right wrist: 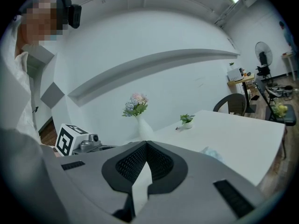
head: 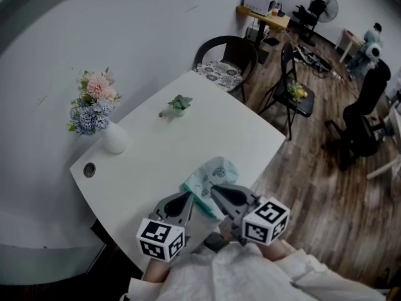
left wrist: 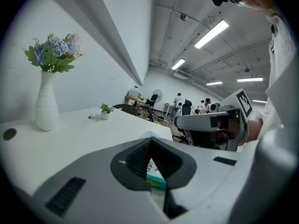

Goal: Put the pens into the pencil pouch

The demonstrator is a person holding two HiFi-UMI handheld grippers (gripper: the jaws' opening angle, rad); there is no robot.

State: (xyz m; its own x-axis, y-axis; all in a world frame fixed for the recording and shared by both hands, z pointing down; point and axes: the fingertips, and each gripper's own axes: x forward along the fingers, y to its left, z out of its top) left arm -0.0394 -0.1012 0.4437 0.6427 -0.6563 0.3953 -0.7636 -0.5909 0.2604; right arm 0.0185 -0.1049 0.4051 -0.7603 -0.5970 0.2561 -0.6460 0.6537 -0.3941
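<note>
Head view: whole pencil pouch (head: 216,168) | left gripper (head: 189,196) closed | right gripper (head: 213,189) closed | gripper views: slivers

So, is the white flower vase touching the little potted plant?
Apart. The head view shows the white flower vase and the little potted plant standing well separated, with a stretch of bare white table between them.

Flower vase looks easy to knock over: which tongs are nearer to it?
Left. The left tongs are at the near edge of the table, well apart from the vase; the right tongs sit just beside them, on the side away from it.
</note>
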